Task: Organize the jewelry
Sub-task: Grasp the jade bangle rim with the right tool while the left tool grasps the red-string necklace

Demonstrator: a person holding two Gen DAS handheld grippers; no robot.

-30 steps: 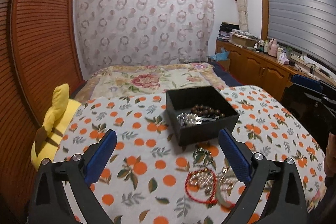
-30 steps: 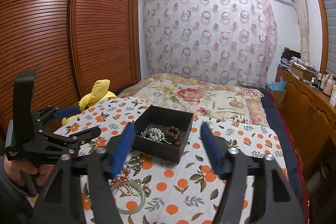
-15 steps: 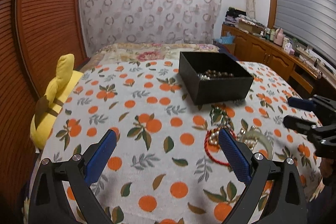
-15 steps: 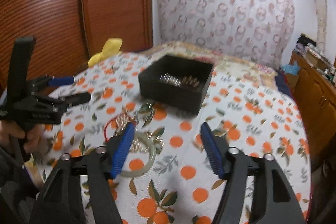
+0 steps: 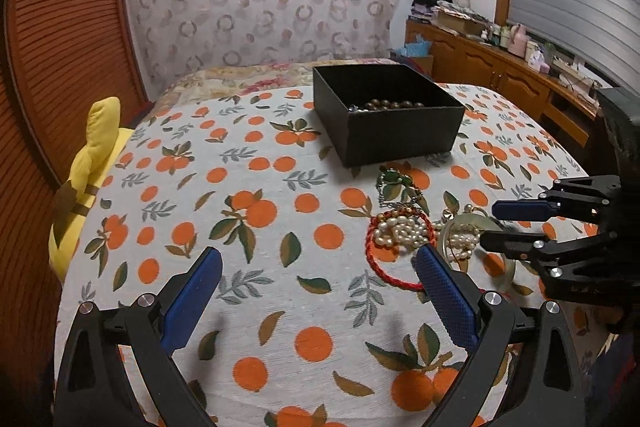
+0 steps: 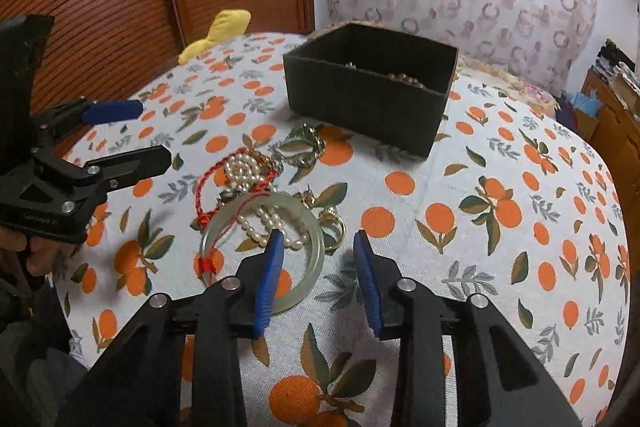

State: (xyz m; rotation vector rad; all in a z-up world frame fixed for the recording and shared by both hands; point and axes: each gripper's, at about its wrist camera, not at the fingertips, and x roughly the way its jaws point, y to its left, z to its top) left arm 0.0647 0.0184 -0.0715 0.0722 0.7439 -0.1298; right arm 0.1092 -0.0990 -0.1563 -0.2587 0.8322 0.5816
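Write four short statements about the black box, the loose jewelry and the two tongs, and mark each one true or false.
1. The black box already holds some beads. True.
2. The pale green bangle lies inside the box. False: it lies on the orange-print cloth.
3. The left tongs are shut on the red cord bracelet. False: they stand open, holding nothing.
4. The right tongs are closing beside the bangle. True.

Left gripper [image 5: 316, 279] angled downward, jaws spread wide; right gripper [image 6: 318, 251] angled downward, jaws closing with nothing between them
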